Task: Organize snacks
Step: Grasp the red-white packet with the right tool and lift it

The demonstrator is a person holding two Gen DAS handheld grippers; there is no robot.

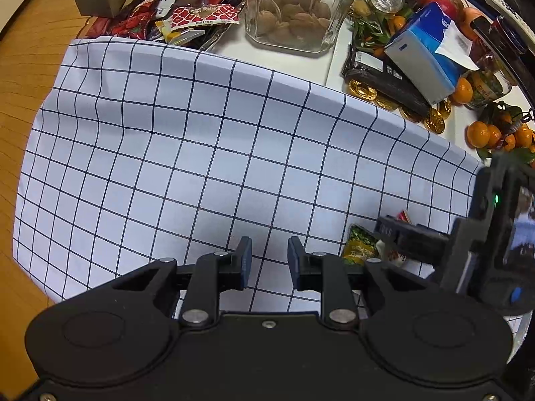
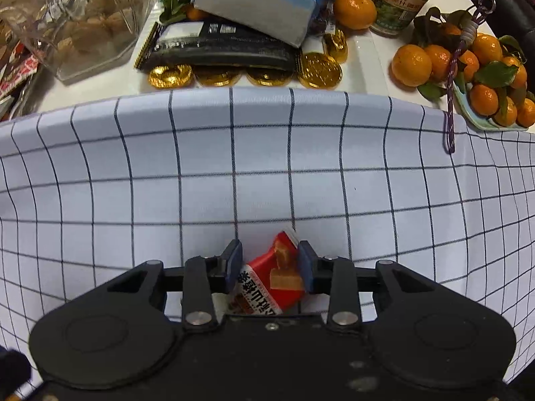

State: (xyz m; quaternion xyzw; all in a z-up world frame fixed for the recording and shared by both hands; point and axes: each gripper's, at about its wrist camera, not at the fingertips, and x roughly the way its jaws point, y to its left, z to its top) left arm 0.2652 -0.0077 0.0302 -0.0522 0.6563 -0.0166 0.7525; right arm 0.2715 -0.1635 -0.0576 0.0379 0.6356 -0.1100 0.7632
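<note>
A red snack packet (image 2: 267, 284) with white lettering lies tilted between the pads of my right gripper (image 2: 269, 257), which touch it on both sides just above the white checked cloth (image 2: 234, 167). In the left wrist view the right gripper (image 1: 389, 234) reaches in from the right. Beneath it a corner of the red packet (image 1: 403, 215) shows, and a green snack packet (image 1: 359, 247) lies beside it on the cloth (image 1: 200, 150). My left gripper (image 1: 269, 250) points down over the cloth, its jaws apart with nothing between them.
Beyond the cloth's far edge stand a glass jar of walnuts (image 1: 297, 10), a heap of wrapped snacks (image 1: 187, 10), a tissue box (image 1: 428, 50) on a black packet (image 2: 217, 46), gold foil coins (image 2: 317, 70) and tangerines (image 2: 468, 67). A wooden surface (image 1: 26, 67) lies left.
</note>
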